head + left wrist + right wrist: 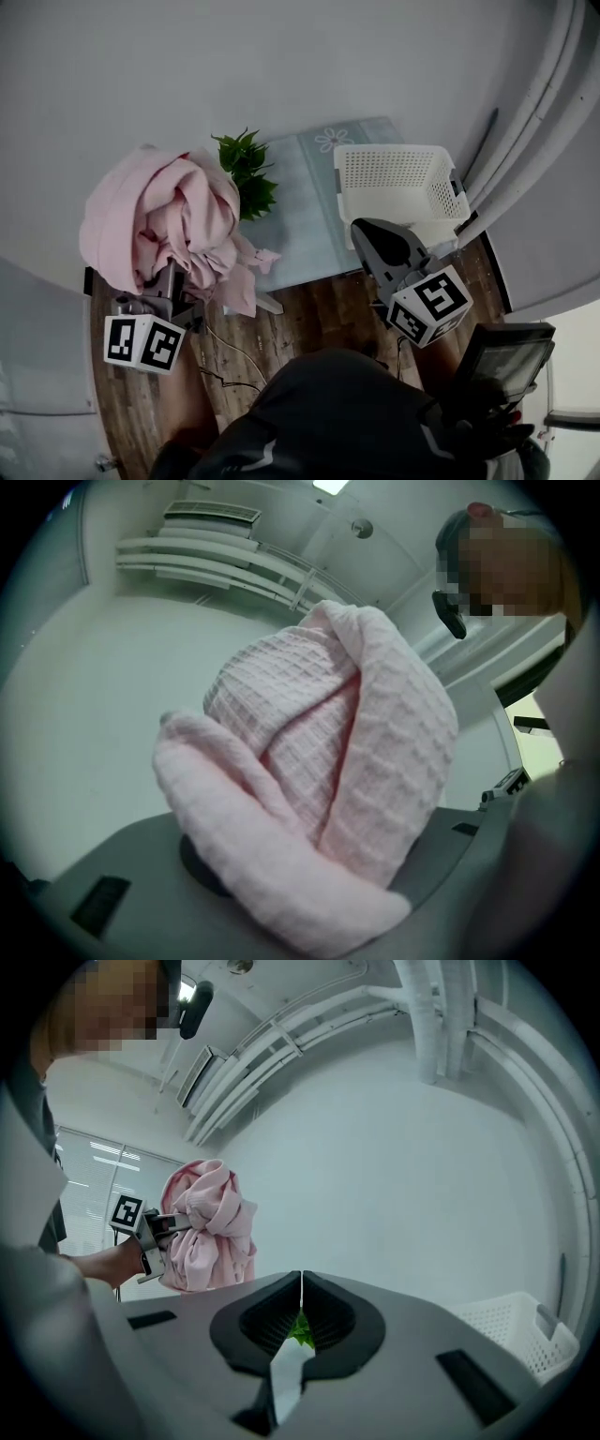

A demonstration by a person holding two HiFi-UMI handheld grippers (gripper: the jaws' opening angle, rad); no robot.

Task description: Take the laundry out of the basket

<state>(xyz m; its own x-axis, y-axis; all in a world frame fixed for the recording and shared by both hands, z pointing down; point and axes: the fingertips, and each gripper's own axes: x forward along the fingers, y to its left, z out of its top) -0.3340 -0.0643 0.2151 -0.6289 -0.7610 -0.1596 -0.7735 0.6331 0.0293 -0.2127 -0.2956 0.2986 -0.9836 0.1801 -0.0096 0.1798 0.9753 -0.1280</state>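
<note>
The left gripper (172, 277) clamps the pink waffle-knit laundry (155, 216), held clear of the white basket (394, 149) at the floor mat's (300, 211) right edge. The empty right gripper (364, 228), jaws pressed together, hovers nearer the apparently empty basket.

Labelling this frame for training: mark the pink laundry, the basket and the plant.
laundry (178, 220), head view, middle of the bundle.
basket (394, 183), head view, perforated inner wall.
plant (247, 171), head view, green leaves.
</note>
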